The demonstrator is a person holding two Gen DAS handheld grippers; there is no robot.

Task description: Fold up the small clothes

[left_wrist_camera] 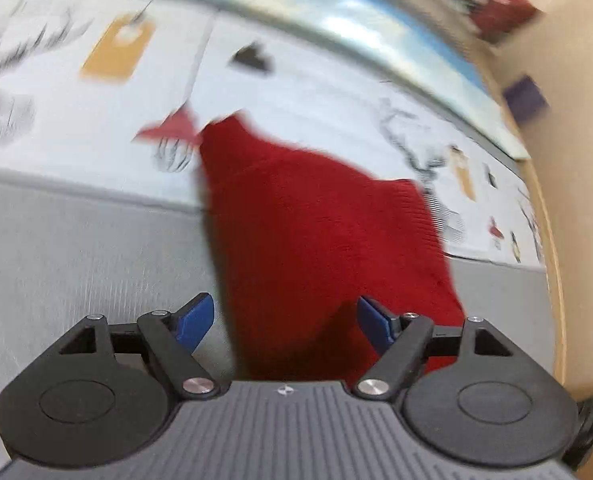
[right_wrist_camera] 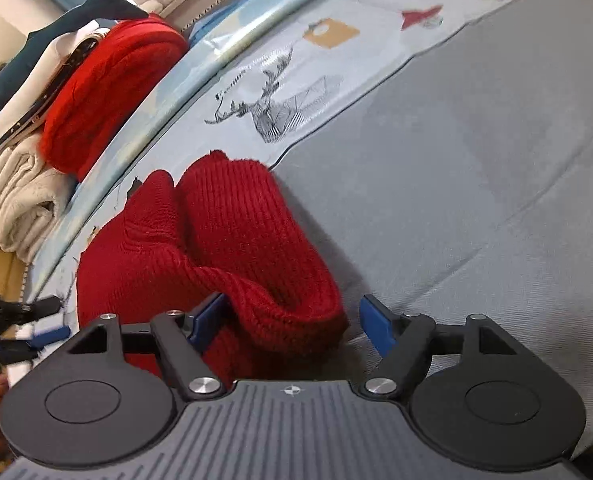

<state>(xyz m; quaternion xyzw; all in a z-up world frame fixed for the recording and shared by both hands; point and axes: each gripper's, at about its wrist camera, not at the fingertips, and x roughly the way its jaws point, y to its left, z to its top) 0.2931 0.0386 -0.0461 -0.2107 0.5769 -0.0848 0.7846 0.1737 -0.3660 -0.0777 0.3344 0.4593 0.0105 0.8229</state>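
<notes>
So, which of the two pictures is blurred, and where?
Left wrist view: strong motion blur over the red knit garment and the printed sheet; only the claw is crisp. Right wrist view: mostly sharp, knit ribs readable, edges curved by the fisheye.

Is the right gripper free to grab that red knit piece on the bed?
Probably yes: the right gripper is open, the red knit piece bunched between its fingers, nothing covering it.

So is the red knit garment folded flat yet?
No. The red knit garment is bunched in humps on the grey sheet, not flat.
</notes>
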